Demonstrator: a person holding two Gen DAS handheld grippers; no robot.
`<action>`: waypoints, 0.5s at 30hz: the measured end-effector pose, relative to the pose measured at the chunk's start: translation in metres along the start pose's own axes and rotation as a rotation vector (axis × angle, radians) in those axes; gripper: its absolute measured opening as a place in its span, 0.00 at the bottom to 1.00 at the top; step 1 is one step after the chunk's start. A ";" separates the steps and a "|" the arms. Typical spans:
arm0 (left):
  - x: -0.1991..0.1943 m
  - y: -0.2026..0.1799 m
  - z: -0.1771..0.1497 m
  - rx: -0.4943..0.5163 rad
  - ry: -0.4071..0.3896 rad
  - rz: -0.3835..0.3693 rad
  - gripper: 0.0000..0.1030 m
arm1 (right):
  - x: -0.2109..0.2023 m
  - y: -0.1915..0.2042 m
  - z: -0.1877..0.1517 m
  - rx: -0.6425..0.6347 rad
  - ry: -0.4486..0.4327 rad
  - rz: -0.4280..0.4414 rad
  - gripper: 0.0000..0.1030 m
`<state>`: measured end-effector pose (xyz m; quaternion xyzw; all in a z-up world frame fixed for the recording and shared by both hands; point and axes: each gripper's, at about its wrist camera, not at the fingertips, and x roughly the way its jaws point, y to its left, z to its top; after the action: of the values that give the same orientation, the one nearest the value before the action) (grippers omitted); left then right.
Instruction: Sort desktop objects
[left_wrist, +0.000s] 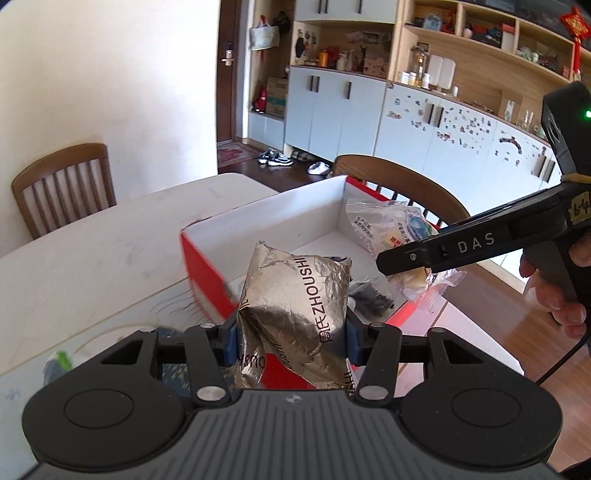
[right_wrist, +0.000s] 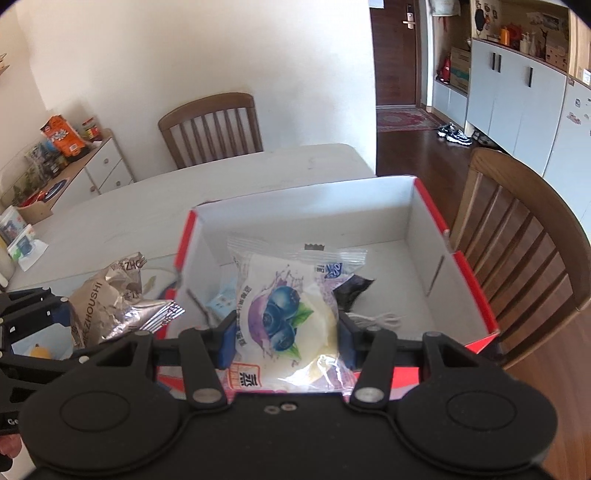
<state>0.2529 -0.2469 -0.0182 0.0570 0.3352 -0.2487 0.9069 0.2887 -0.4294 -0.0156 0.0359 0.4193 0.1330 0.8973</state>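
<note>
My left gripper (left_wrist: 291, 341) is shut on a crumpled silver foil snack pack (left_wrist: 295, 299) printed ZHOUSHI, held just before the near-left corner of the red box (left_wrist: 207, 273) with white inside. In the right wrist view that foil pack (right_wrist: 110, 299) hangs left of the box (right_wrist: 476, 280). My right gripper (right_wrist: 286, 338) is shut on a clear-wrapped blueberry bun (right_wrist: 291, 306) over the box's near side. In the left wrist view the same bun (left_wrist: 391, 229) shows behind the right gripper's black body. A black pouch (right_wrist: 352, 290), a white cable (right_wrist: 380, 319) and a small blue packet (right_wrist: 221, 301) lie inside the box.
The box stands on a white table (right_wrist: 258, 173). Wooden chairs stand at the far side (right_wrist: 212, 127) and right next to the box (right_wrist: 524, 236). A green-and-white item (left_wrist: 61, 360) lies at the table's near left. A low sideboard (right_wrist: 74, 173) with clutter stands far left.
</note>
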 end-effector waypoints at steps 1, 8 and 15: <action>0.005 -0.003 0.002 0.008 0.005 -0.002 0.49 | 0.001 -0.003 0.001 0.000 -0.001 -0.006 0.50; 0.034 -0.018 0.013 0.061 0.032 -0.014 0.49 | 0.009 -0.026 0.008 0.018 -0.003 -0.036 0.50; 0.061 -0.029 0.024 0.099 0.062 -0.026 0.49 | 0.020 -0.036 0.014 0.008 0.000 -0.060 0.50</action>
<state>0.2920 -0.3035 -0.0366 0.1051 0.3513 -0.2746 0.8889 0.3186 -0.4576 -0.0277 0.0268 0.4205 0.1044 0.9009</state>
